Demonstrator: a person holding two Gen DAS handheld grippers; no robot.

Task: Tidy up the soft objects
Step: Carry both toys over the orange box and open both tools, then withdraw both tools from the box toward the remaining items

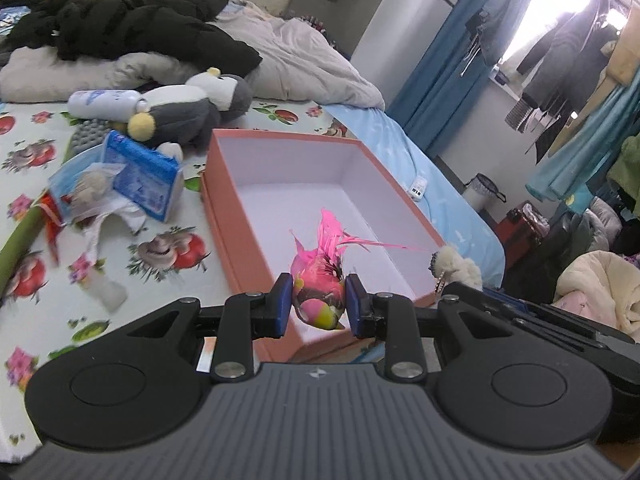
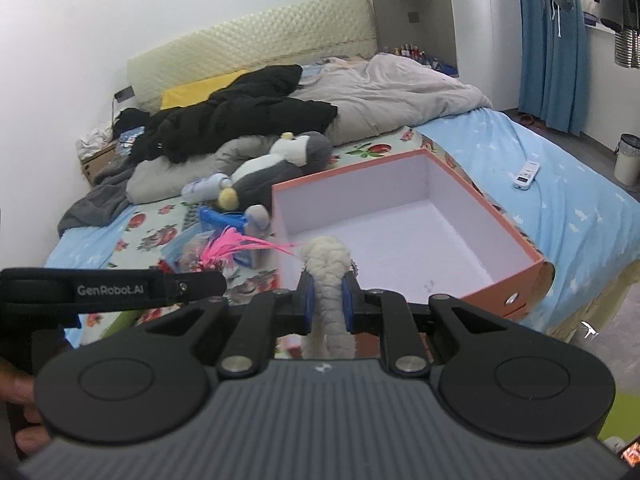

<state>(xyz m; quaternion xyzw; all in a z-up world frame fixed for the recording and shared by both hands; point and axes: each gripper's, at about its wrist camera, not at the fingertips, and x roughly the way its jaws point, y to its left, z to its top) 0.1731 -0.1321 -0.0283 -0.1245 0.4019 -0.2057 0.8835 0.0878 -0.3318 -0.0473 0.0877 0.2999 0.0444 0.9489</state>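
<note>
My left gripper (image 1: 318, 304) is shut on a pink feathered bird toy (image 1: 320, 288), held over the near end of an open orange box (image 1: 256, 240) with a white inside. Its feathers also show in the right wrist view (image 2: 236, 246). My right gripper (image 2: 326, 300) is shut on a cream fluffy plush (image 2: 328, 280), held at the box's near edge (image 2: 516, 276). That plush shows at the box's right corner in the left wrist view (image 1: 460, 266). The box looks empty.
On the flowered bed sheet lie a grey-and-white penguin plush (image 1: 192, 108), a white bottle (image 1: 104, 100), a blue pack (image 1: 140, 176) and small bagged items (image 1: 88, 192). Black clothes (image 1: 132, 20) and a grey quilt (image 2: 384, 92) are farther back. A white remote (image 2: 526, 174) lies right of the box.
</note>
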